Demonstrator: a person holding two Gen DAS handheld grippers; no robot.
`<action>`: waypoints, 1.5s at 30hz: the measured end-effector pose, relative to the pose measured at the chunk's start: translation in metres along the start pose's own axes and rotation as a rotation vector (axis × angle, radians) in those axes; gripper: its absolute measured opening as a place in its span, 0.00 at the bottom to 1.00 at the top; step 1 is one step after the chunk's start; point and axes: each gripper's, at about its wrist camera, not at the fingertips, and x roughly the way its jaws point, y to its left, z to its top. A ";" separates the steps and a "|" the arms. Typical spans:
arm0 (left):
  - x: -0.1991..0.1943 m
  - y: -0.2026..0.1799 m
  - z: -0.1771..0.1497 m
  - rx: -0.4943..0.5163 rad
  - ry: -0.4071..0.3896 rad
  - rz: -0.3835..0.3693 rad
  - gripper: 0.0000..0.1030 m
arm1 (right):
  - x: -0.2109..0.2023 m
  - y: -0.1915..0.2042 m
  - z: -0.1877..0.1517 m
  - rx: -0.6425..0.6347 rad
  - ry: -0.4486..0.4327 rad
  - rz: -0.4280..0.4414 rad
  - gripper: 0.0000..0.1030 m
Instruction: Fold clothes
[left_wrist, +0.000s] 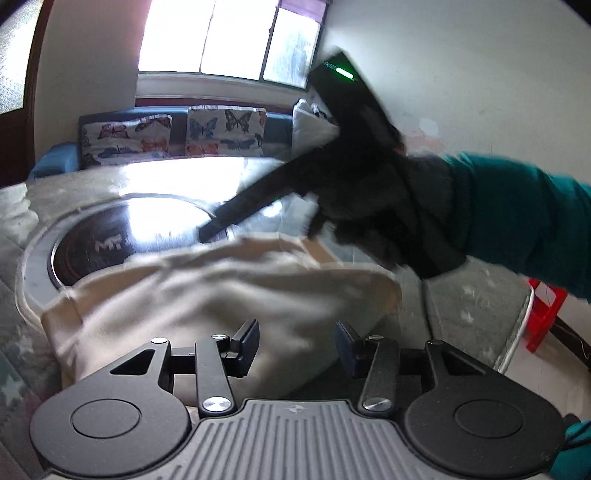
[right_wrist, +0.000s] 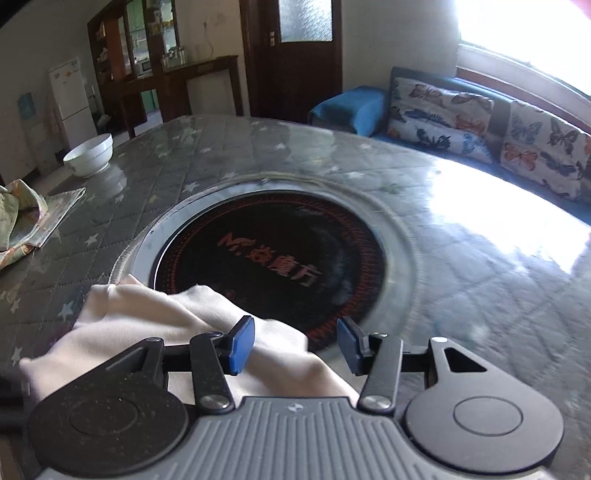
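Note:
A cream garment (left_wrist: 221, 295) lies bunched on the quilted table, partly over the round black hotplate (left_wrist: 110, 240). My left gripper (left_wrist: 297, 341) hovers open just above the cloth's near edge, nothing between its fingers. In the left wrist view the other gripper (left_wrist: 229, 221) reaches in from the right, held by a gloved hand (left_wrist: 388, 206) in a teal sleeve; its tip is blurred at the cloth's far edge. In the right wrist view my right gripper (right_wrist: 297, 345) is open, its left finger over the cream garment (right_wrist: 147, 325), beside the hotplate (right_wrist: 273, 254).
A white bowl (right_wrist: 88, 155) and a patterned cloth (right_wrist: 26, 218) sit at the table's far left. A blue sofa with butterfly cushions (right_wrist: 443, 110) stands behind the table under a bright window. A red stool (left_wrist: 543, 314) is by the table's right edge.

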 end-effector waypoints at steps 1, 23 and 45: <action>0.002 0.000 0.005 0.002 -0.009 0.004 0.48 | -0.007 -0.004 -0.003 0.005 -0.003 -0.007 0.50; 0.063 -0.055 0.006 0.110 0.079 -0.150 0.59 | -0.015 -0.046 -0.041 0.043 0.058 -0.051 0.53; 0.015 -0.028 0.000 0.005 0.014 -0.044 0.62 | -0.050 -0.019 -0.041 0.003 -0.062 -0.007 0.62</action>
